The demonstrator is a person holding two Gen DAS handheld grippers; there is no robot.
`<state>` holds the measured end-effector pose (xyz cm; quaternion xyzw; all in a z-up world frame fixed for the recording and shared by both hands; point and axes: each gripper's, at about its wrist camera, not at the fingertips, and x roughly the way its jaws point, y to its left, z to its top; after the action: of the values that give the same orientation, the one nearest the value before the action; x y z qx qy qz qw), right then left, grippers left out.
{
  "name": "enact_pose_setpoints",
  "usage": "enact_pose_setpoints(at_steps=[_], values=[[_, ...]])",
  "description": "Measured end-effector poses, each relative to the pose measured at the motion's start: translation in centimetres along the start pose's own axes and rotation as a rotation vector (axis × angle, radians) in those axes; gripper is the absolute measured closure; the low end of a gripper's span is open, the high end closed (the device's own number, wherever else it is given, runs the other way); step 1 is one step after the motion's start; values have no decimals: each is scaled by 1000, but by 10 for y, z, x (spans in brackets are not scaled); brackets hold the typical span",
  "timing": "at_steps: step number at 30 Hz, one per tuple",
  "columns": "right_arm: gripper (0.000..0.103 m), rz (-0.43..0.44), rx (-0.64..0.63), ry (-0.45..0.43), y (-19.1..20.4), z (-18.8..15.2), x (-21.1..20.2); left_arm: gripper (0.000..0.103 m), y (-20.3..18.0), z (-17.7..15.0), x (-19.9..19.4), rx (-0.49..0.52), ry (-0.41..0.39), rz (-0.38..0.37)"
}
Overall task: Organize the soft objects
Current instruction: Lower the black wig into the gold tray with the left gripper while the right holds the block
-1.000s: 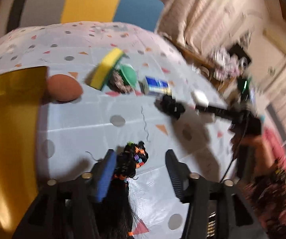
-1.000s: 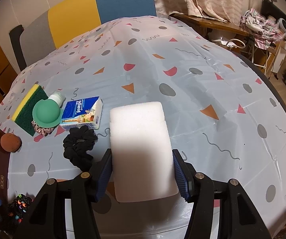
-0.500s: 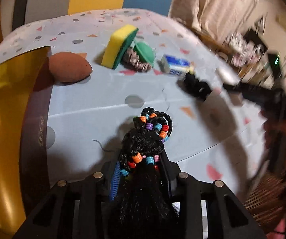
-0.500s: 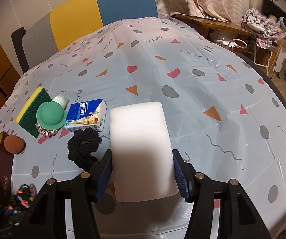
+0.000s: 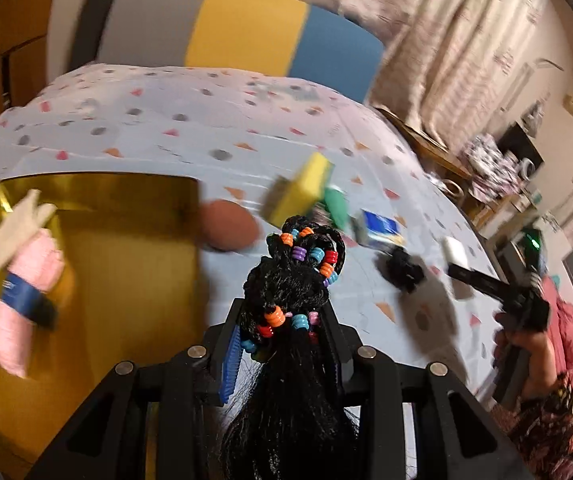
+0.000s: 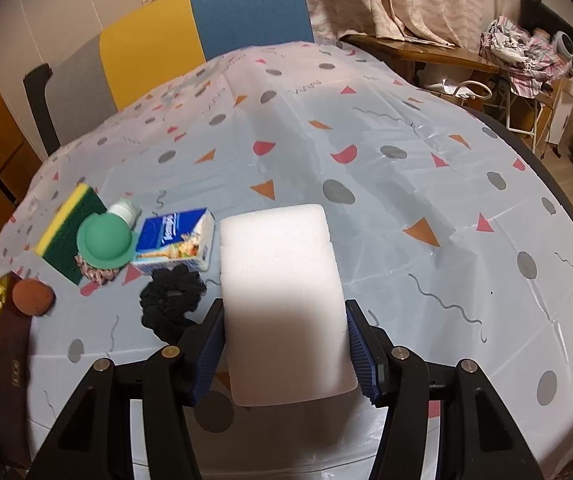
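My left gripper (image 5: pixel 286 344) is shut on a black braided hairpiece with coloured beads (image 5: pixel 294 280), held up off the table beside the gold tray (image 5: pixel 126 264). A pink plush toy (image 5: pixel 26 296) lies in that tray. My right gripper (image 6: pixel 284 344) is shut on a white foam sponge (image 6: pixel 282 292) above the spotted tablecloth (image 6: pixel 406 184). On the cloth lie a black scrunchie (image 6: pixel 172 298), a tissue pack (image 6: pixel 174 240), a green round sponge (image 6: pixel 104 240), a yellow-green scouring pad (image 6: pixel 68 232) and a brown egg-shaped sponge (image 6: pixel 32 298).
A chair with grey, yellow and blue panels (image 6: pixel 190 40) stands behind the table. A wooden side table with heaped clothes (image 6: pixel 518 52) is at the far right. The person's hand and patterned sleeve (image 5: pixel 542 400) show at the right of the left wrist view.
My left gripper closed on the beaded hairpiece, lifted it off the cloth and swung left, bringing the gold tray into view. The right gripper with the white sponge stayed put.
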<state>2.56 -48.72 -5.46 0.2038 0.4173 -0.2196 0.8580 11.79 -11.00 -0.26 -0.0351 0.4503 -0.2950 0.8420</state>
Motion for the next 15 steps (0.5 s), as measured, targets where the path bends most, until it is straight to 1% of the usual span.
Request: enact_pose_setpoints(at_steps=[4,7,9,13,15], values=[[45,23,40,-37,-4,2,-9,69,35,13,2,-51,5,67],[45,25,57,-49,-6,2,-11,69,62,23,12,-82,17,119],[45,22,56,-52,-5,3,-11,69,79,28,20,-99,33,170],[45,12,43,-49,-3,2,-10,68,107,38,34,-154,52,208],[45,9,39,-50,-3,2,-10,62,115,43,37,-169,57,232]])
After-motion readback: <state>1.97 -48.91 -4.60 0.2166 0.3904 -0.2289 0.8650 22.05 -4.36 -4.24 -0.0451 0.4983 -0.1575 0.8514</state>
